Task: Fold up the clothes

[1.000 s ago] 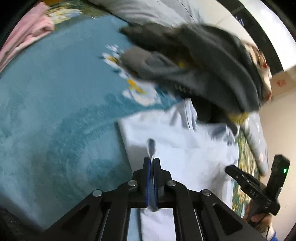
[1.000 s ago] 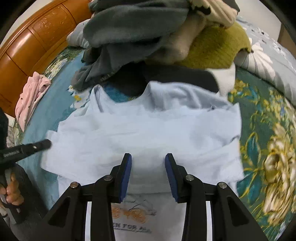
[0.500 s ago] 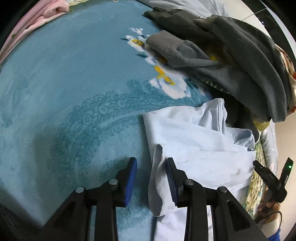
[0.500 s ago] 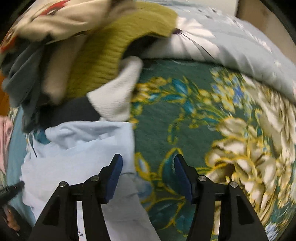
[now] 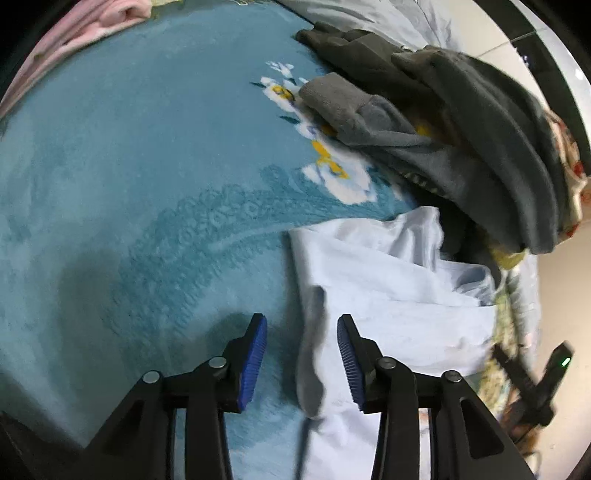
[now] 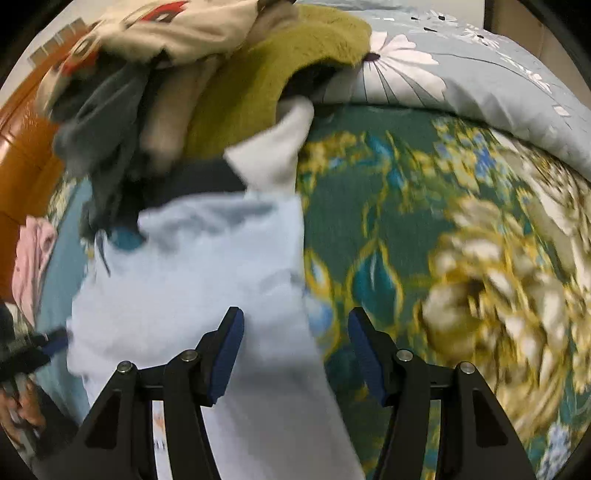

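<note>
A light blue T-shirt (image 5: 388,288) lies flat on the bed, its sides folded in. My left gripper (image 5: 301,325) hangs over its left edge with the jaws opening. A raised fold of that edge stands between the pads, and neither pad presses on it. My right gripper (image 6: 295,317) is open over the shirt's (image 6: 207,266) right edge, which runs between its fingers untouched. The right view is blurred. Each gripper shows small in the other's view: the right gripper (image 5: 535,380), the left gripper (image 6: 29,347).
A pile of unfolded clothes (image 5: 461,122), grey, olive and cream, sits just beyond the shirt's collar (image 6: 221,92). A pink garment (image 5: 85,26) lies far left on the blue blanket (image 5: 129,166). A green floral bedspread (image 6: 443,240), a grey quilt (image 6: 461,66) and a wooden headboard (image 6: 22,155) surround them.
The left gripper, shut on the shirt's edge a second ago, has let go and opened. The right gripper widened and slid from the shirt's middle to its right edge.
</note>
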The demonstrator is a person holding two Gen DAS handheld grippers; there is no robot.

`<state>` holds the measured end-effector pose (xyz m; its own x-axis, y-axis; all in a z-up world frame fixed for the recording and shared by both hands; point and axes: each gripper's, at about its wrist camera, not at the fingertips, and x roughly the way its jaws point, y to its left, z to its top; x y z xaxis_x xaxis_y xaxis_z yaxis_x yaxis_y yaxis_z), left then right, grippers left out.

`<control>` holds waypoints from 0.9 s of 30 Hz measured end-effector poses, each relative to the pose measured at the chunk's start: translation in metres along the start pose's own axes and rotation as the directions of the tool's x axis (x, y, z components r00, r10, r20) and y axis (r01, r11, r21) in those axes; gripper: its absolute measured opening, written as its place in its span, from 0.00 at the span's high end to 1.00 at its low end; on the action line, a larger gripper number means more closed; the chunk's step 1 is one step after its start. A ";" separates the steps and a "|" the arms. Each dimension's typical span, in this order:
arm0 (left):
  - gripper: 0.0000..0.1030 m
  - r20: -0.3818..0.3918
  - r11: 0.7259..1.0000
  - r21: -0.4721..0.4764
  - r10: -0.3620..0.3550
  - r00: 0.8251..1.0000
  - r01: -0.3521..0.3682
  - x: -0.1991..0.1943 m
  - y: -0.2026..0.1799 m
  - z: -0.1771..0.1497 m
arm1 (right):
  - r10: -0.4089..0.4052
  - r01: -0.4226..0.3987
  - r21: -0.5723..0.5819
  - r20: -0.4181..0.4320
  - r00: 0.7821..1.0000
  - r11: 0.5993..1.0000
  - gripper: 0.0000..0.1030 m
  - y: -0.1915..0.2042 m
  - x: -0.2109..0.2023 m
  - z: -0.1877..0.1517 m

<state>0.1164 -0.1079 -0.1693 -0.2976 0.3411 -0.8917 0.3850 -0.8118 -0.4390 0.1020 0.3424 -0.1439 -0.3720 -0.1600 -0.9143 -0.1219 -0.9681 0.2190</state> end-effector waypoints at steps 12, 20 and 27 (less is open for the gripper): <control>0.57 0.032 0.998 0.027 -0.066 0.997 0.065 0.023 -0.017 0.010 | 0.104 -0.098 0.073 -0.074 0.992 0.992 0.43 -0.012 0.048 0.046; 0.92 0.091 0.992 0.123 0.010 0.996 -0.021 0.007 -0.033 -0.006 | 0.118 -0.113 0.083 -0.061 0.991 0.990 0.95 0.015 0.039 0.038; 0.94 0.218 0.993 0.116 -0.012 0.976 -0.014 -0.046 -0.029 -0.022 | 0.169 -0.166 -0.032 0.081 0.982 0.986 0.96 0.061 -0.042 0.029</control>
<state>0.1380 -0.0891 -0.1183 -0.4857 0.2388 -0.8409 0.2853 -0.8660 -0.4107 0.0837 0.2956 -0.0825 -0.4602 -0.3047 -0.8339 -0.0290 -0.9336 0.3571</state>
